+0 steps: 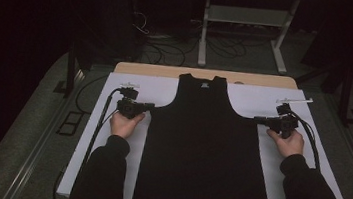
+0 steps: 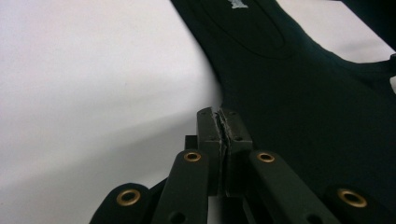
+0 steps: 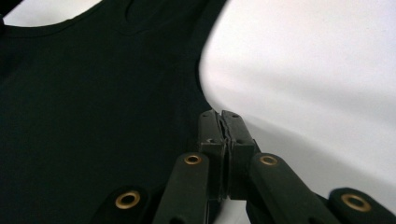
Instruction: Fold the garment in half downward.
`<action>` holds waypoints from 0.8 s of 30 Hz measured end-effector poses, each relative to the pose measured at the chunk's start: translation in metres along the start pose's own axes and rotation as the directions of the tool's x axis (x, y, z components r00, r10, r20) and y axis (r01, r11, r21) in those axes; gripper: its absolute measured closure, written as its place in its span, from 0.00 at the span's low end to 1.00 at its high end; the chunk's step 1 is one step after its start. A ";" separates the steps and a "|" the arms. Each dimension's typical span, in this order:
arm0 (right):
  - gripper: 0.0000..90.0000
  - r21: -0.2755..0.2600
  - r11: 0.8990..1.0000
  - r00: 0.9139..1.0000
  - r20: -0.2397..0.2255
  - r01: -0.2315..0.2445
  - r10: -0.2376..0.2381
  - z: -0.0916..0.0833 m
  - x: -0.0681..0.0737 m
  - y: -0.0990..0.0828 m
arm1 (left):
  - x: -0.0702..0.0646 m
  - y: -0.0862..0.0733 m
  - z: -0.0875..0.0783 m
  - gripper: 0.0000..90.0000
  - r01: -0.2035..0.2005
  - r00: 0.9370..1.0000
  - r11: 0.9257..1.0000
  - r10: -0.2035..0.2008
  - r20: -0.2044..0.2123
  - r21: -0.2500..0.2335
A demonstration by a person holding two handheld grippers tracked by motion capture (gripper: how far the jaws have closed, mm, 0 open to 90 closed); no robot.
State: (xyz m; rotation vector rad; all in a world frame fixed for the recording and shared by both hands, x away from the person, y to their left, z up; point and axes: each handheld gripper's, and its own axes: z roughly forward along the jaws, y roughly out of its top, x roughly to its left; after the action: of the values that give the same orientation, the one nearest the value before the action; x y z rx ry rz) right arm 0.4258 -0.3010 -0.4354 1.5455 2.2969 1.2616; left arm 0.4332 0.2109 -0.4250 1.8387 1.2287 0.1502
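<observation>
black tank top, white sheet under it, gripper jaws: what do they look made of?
Black sleeveless tank top: soft knit fabric, matte; it lies limp and flat, with stitched bands at neck and armholes. Probably cotton jersey, though the fibre can't be told.
White sheet: smooth, matte, flat; paper or thin board, unclear which.
Left gripper and right gripper: black matte links, likely plastic or coated metal, with brass-coloured rivets; jaws shut together.

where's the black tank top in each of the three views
High view: the black tank top lies flat at centre, neck away from the person.
Left gripper view: it covers the upper right, past the shut jaws.
Right gripper view: it covers the left side and top.
Shared landmark: the white sheet under it, bordering each armhole edge.
</observation>
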 end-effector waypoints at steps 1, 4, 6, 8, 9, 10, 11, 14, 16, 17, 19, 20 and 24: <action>0.96 -0.002 1.000 1.000 -0.002 0.002 -0.002 -0.001 0.001 0.000 | -0.001 0.000 -0.001 0.97 0.003 1.000 1.000 -0.003 0.005 -0.003; 0.96 -0.010 1.000 1.000 -0.008 0.003 -0.003 -0.004 0.004 0.000 | -0.003 0.001 -0.003 0.97 -0.001 1.000 1.000 0.001 0.010 -0.004; 0.96 -0.013 1.000 1.000 -0.009 0.009 -0.009 -0.006 0.005 -0.001 | -0.005 0.002 -0.005 0.97 -0.003 1.000 1.000 0.003 0.011 -0.008; 0.96 -0.018 1.000 1.000 -0.009 0.004 -0.004 -0.008 0.006 -0.002 | -0.007 0.002 -0.008 0.97 0.004 1.000 1.000 -0.004 0.014 -0.017; 0.96 -0.019 1.000 1.000 -0.010 0.003 -0.004 -0.009 0.006 -0.003 | -0.008 0.002 -0.008 0.97 0.006 1.000 1.000 -0.006 0.015 -0.021; 0.96 -0.023 1.000 1.000 -0.010 0.005 -0.005 -0.010 0.006 -0.003 | -0.008 0.001 -0.009 0.97 0.005 1.000 1.000 -0.005 0.013 -0.016; 0.96 -0.027 1.000 1.000 -0.009 0.007 -0.007 -0.011 0.006 -0.004 | -0.009 0.001 -0.009 0.97 -0.004 1.000 1.000 0.004 0.012 -0.009; 0.96 -0.026 1.000 1.000 -0.010 0.000 0.000 -0.012 0.007 -0.005 | -0.012 0.000 -0.009 0.97 -0.008 1.000 1.000 0.008 0.018 -0.008; 0.96 -0.024 1.000 1.000 -0.013 0.002 -0.002 -0.013 0.009 -0.006 | -0.014 0.000 -0.010 0.97 -0.011 1.000 1.000 0.011 0.019 -0.011; 0.96 -0.027 1.000 1.000 -0.014 0.006 -0.006 -0.014 0.010 -0.006 | -0.015 0.000 -0.010 0.97 -0.010 1.000 1.000 0.011 0.023 -0.014; 0.96 -0.030 1.000 1.000 -0.017 0.007 -0.008 -0.015 0.012 -0.006 | -0.015 -0.001 -0.012 0.97 -0.012 1.000 1.000 0.012 0.020 -0.012; 0.96 -0.031 0.999 1.000 -0.017 0.009 -0.010 -0.016 0.013 -0.006 | -0.015 -0.001 -0.013 0.97 -0.014 1.000 1.000 0.014 0.019 -0.010; 0.96 -0.037 0.999 1.000 -0.022 0.011 -0.011 -0.018 0.015 -0.007 | -0.016 -0.002 -0.017 0.97 -0.008 1.000 1.000 0.008 0.019 -0.018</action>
State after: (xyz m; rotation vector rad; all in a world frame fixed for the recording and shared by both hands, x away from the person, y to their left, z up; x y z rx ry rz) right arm 0.4042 -0.3004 -0.4234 1.5127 2.2787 1.3174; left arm 0.4146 0.2091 -0.4109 1.8262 1.2031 0.1471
